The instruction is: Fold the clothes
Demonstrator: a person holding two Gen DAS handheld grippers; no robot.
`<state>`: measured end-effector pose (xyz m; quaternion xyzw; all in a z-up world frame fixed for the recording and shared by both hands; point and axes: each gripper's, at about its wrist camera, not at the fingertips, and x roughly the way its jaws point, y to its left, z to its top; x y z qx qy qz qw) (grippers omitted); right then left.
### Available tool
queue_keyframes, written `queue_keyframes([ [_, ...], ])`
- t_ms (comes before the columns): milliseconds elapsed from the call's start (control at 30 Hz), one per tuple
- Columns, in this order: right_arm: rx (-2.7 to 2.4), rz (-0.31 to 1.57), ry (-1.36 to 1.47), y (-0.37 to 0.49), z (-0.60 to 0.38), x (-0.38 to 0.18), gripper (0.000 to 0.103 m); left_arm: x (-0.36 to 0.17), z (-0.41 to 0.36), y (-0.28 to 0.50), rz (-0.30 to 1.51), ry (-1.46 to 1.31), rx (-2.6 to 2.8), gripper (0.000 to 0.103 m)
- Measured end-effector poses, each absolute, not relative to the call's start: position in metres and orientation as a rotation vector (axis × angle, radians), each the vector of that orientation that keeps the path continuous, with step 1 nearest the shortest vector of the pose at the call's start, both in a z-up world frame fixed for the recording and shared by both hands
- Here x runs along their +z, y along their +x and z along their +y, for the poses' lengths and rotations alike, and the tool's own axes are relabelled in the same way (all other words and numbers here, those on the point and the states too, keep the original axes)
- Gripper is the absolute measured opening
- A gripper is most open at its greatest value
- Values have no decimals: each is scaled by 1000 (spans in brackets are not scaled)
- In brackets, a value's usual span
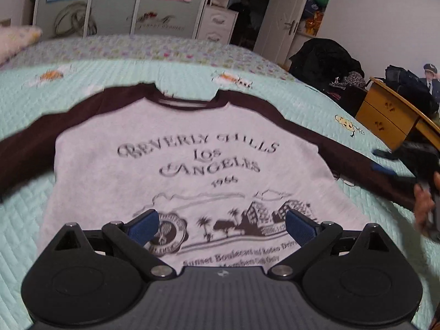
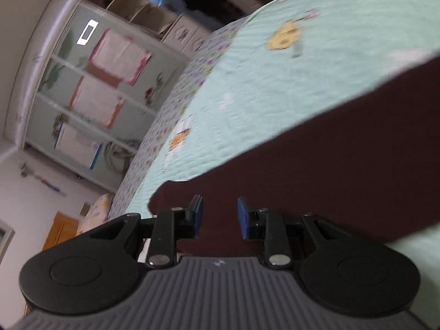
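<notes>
Item 1: sweatshirt [image 1: 176, 148]. Grey body, dark brown raglan sleeves and neckband. It lies spread flat, front up, on the bed, neckline toward the far side, both sleeves stretched outward. The printed text reads "BEVERLY HILLS LOS ANGELES", with a year below it too blurred to read with certainty, then a drawing of palms and buildings.

Item 2: quilt [image 1: 27, 104]. Pale mint, stitched, with small cartoon motifs and a floral band along the far edge. It covers the bed under the sweatshirt.

Item 3: left gripper [image 1: 220, 227]. Black frame, blue pads. It sits over the lower part of the grey body, above the printed drawing. Its jaws stand wide apart and nothing lies between them.

Item 4: right gripper [image 2: 220, 217]. It sits at the cuff end of the right sleeve [image 2: 316, 170]. The jaws are parted, with a clear gap and brown cloth seen through it. Whether either pad touches the cloth cannot be told. In the left wrist view this gripper appears blurred at the right edge, at the sleeve's end, with part of a hand [image 1: 425, 209] beside it.

Item 5: surroundings. Wardrobe [image 1: 115, 5] with glass doors and paper sheets behind the bed; wooden desk [image 1: 390, 112] at right; pillow [image 1: 16, 41] at far left.
</notes>
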<state>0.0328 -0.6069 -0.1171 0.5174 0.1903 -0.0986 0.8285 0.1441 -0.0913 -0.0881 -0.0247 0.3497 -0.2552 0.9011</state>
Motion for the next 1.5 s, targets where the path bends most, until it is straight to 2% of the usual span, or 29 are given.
queue_keyframes([
  [33, -209, 395, 1148, 20, -606, -123, 45, -88, -92, 144, 731, -41, -511, 101],
  [67, -205, 392, 1188, 10, -607, -129, 55, -91, -93, 147, 751, -39, -487, 100],
  [100, -205, 401, 1221, 2, -606, -136, 59, -94, -92, 151, 777, -50, -457, 100],
  [233, -208, 404, 1308, -6, -599, -159, 57, -98, -84, 157, 833, -141, -404, 100],
  [467, -404, 254, 1371, 36, -612, -156, 58, -81, -77, 150, 826, -187, -353, 101],
  [600, -441, 230, 1371, 60, -619, -151, 59, -74, -75, 147, 835, -200, -341, 101],
  [633, -439, 240, 1359, 62, -619, -149, 56, -72, -75, 146, 838, -203, -338, 102],
  [667, -444, 262, 1329, 63, -620, -147, 41, -70, -75, 145, 840, -206, -335, 102],
  [700, -451, 290, 1291, 60, -622, -147, 22, -70, -76, 144, 842, -205, -335, 102],
  [733, -458, 318, 1255, 56, -624, -148, 18, -69, -77, 143, 843, -203, -335, 102],
  [833, -466, 371, 1133, 38, -617, -140, 13, -62, -77, 138, 820, -202, -330, 101],
  [967, -533, 424, 628, 37, -584, -112, 13, -38, -79, 132, 739, -175, -325, 102],
  [1000, -526, 480, 607, 42, -584, -116, 14, -30, -83, 131, 732, -163, -345, 102],
  [1067, -492, 546, 832, 39, -600, -130, 14, -15, -92, 129, 718, -140, -386, 102],
  [1133, -448, 520, 1040, 21, -604, -131, 19, 3, -105, 127, 721, -156, -459, 102],
  [1267, -172, 421, 1342, -5, -594, -128, 20, 33, -151, 117, 706, -110, -622, 102],
  [1333, 132, 316, 1438, 4, -591, -120, 33, 41, -174, 114, 705, -60, -649, 102],
  [1400, 282, 242, 1397, 12, -588, -101, 67, 37, -195, 121, 777, -30, -611, 102],
  [1500, 250, 120, 1298, 9, -589, -71, 79, 35, -205, 125, 879, -107, -649, 102],
])
